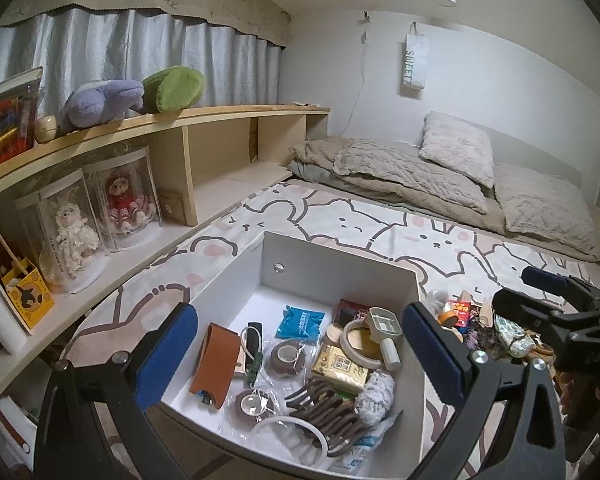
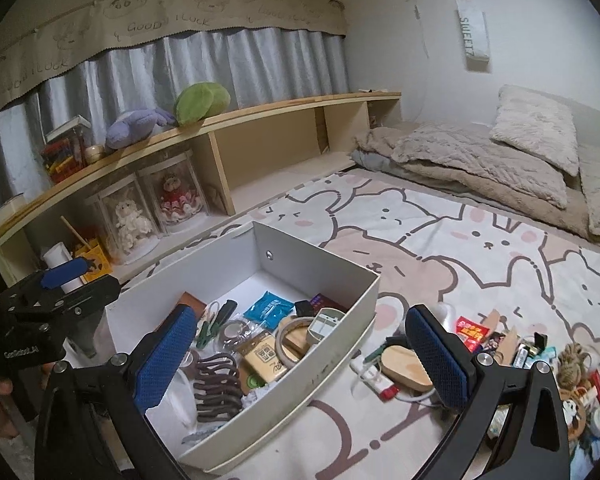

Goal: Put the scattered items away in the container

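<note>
Shelf (image 1: 228, 114): far left along curtain; two dolls in clear cases on lower level, purple + green plush toys on top.
Left gripper (image 1: 296, 360): jaws spread wide, nothing btwn pads; hangs over the box, blue pads either side of the contents.
Box (image 2: 256, 248): white, open top, sits on bunny-print mat (image 2: 500, 256), left of the loose pile.
In box: brown leather pouch (image 1: 214, 364) at left, blue sachet (image 1: 300, 322) toward back, tape rolls (image 1: 282, 354) mid, brown hair claw (image 1: 324, 412) at front, yellow carton (image 1: 340, 368) just right of the rolls.
Right gripper (image 2: 300, 364): jaws wide apart, empty; left pad over box's front corner, right pad over the mat.
Scattered items (image 2: 540, 360): still on mat right of box — wooden oval piece (image 2: 404, 368), white USB plug w/ red end (image 2: 374, 378), red packet (image 2: 470, 330), small toys, all close together.
Bedding (image 2: 500, 152): beige blankets + pillows, far right, well apart from box.
</note>
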The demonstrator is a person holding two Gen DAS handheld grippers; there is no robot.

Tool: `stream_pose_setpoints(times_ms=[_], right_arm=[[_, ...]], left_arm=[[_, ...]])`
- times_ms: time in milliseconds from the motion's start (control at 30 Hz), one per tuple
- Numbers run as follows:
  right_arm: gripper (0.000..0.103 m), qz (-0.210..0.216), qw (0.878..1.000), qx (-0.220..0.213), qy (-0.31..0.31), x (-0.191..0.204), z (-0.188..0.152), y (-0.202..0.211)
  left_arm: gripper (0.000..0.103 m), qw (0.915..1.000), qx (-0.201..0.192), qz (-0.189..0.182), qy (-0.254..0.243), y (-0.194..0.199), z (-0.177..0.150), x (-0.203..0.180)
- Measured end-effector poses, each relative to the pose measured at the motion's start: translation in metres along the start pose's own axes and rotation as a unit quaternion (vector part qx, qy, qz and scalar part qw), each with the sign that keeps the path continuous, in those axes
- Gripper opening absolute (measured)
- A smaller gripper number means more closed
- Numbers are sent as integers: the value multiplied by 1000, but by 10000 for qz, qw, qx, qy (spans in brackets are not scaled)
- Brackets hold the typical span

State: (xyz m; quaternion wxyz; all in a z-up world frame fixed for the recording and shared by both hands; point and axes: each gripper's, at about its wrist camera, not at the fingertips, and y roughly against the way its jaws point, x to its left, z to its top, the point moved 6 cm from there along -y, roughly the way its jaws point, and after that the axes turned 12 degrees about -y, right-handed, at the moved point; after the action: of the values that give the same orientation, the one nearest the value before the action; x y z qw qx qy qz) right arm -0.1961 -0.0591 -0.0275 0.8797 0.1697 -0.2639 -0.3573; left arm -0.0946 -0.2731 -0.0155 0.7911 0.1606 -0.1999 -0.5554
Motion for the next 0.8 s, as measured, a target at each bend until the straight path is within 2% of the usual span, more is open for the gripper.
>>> stream_pose_setpoints(times_ms=[367,633,800], right_arm=[[103,-159,9997,-174,75,-7,-15,41],[103,-294,9994,-152,122,-14,-37,63],[103,-310,9993,-154,139,-15,-48,73]], left_arm=[[103,9998,-32,-176,-101,27,-9,-17],[103,9990,-176,-394,-121,50,-13,-26],[103,9990,-145,-406,-137,59,-21,-26]])
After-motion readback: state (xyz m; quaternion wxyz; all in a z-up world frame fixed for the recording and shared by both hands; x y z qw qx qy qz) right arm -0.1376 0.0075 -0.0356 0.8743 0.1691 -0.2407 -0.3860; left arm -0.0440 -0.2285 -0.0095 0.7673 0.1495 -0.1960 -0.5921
